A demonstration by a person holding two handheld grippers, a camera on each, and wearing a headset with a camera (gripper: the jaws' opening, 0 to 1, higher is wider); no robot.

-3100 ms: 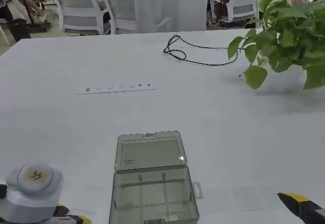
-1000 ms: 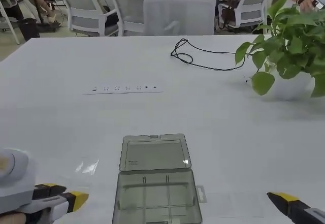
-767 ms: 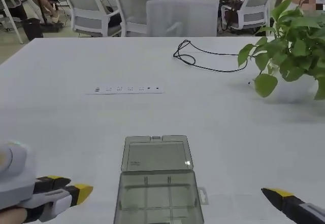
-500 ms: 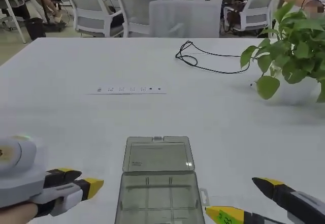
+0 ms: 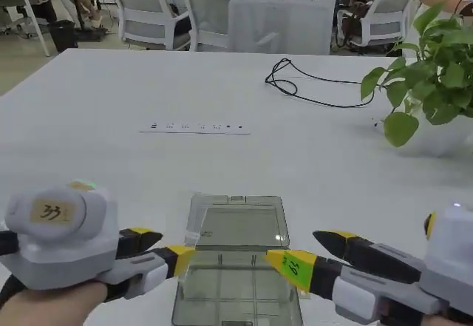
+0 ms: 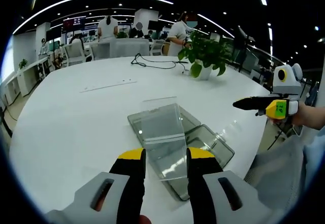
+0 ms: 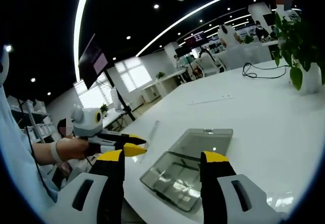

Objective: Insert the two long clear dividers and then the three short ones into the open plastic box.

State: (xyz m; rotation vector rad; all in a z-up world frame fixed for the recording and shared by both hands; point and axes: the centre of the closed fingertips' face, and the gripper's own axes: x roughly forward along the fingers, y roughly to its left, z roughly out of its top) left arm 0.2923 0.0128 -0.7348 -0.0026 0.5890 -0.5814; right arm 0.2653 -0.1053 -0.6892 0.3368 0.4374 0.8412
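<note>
The left gripper (image 6: pixel 162 159) has its jaws clamped on the near end of a clear divider (image 6: pixel 162 130). The divider is likely light, stiff and slippery, best pinched flat by one end. It looks thin, glassy and rectangular. Just beyond the tips lies the smoky open plastic box (image 6: pixel 223 152). The right gripper (image 7: pixel 162 165) has its jaws apart and empty.

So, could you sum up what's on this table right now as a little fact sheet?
Setting: white table in an office
Left gripper: shut on a clear divider, held near the box
Right gripper: open, holding nothing
Box: open, lid laid flat on its far side
Also on table: potted plant, black cable, socket strip
</note>
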